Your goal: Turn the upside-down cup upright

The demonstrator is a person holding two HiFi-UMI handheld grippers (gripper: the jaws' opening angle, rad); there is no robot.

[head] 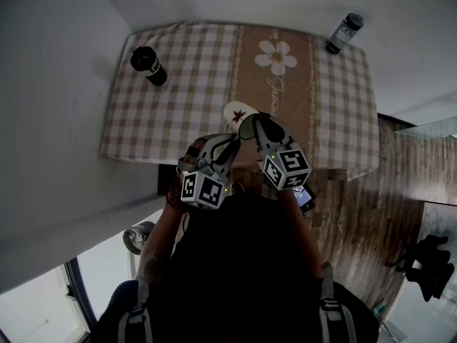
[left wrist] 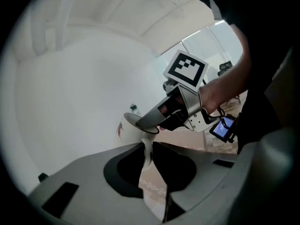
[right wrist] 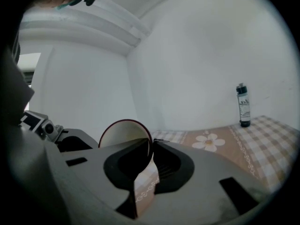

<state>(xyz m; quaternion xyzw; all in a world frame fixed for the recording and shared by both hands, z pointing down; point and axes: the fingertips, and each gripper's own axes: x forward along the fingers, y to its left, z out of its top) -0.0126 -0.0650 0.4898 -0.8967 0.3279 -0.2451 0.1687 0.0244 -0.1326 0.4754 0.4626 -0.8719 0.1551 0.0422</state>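
Over the near edge of the table (head: 121, 145), about midway along it, the cup (head: 238, 115) hangs clear of the checked cloth (head: 178, 120), tipped on its side. The right gripper (head: 255, 123) is clamped on its dark red rim. The left gripper (head: 230, 143), just beside it, pinches a thin white part of the cup between nearly closed jaws.

A red leaf-like mark shows on the white cup; no words can be read on it. Script runs along the cloth beside the printed flower (head: 275, 56), too small to read. A black bottle (head: 148, 66) with a white label stands at the far left corner. A dark bottle (head: 345, 32) with a pale label stands at the far right corner. Neither label is legible.

Only the right gripper view shows the cup's round mouth (right wrist: 124, 135) facing the camera, along with the far right bottle (right wrist: 242, 105) standing upright. Only the left gripper view shows the person's hand (left wrist: 220, 95) and a small lit screen (left wrist: 224, 129) on the right gripper.
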